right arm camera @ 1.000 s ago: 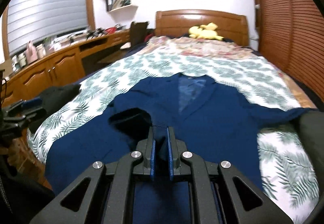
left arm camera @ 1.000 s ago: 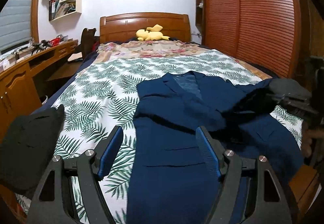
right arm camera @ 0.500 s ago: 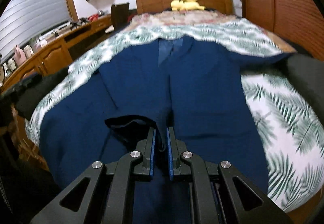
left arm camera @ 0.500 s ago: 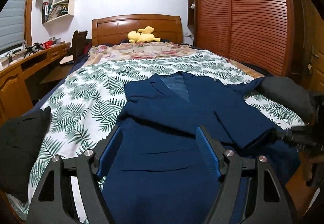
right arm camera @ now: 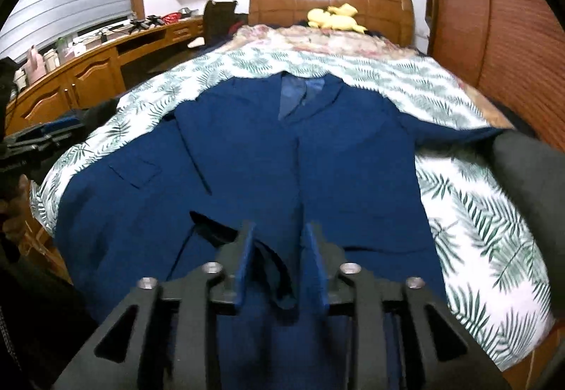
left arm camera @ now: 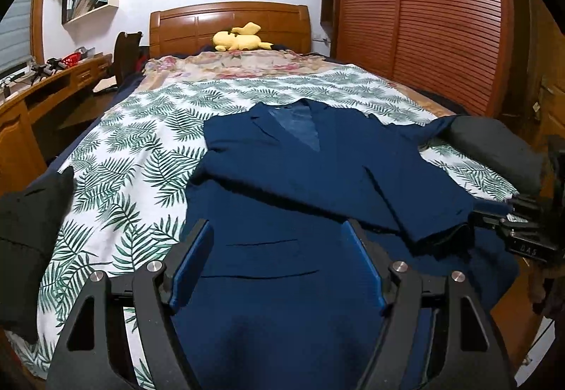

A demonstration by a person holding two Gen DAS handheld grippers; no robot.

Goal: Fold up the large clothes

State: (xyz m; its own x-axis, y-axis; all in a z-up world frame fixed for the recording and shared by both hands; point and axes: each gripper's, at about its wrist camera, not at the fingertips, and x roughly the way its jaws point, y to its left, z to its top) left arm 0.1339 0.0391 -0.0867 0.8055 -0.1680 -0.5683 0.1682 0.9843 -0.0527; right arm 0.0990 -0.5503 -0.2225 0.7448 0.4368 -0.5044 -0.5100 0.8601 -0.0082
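Jacket (left arm camera: 317, 185) heavy, floppy; grab hem at 6 o'clock. Left gripper (left arm camera: 279, 266) spread wide; right gripper (right arm camera: 280, 264) parted around loose sleeve cuff (right arm camera: 272, 266).

Both wrist views low, headboard-facing — shared jacket (left arm camera: 282, 178), bed (left arm camera: 123, 157).

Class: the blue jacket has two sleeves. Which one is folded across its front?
The sleeve whose cuff lies between the right gripper's open fingers, across the blue jacket; the other sleeve stretches sideways.
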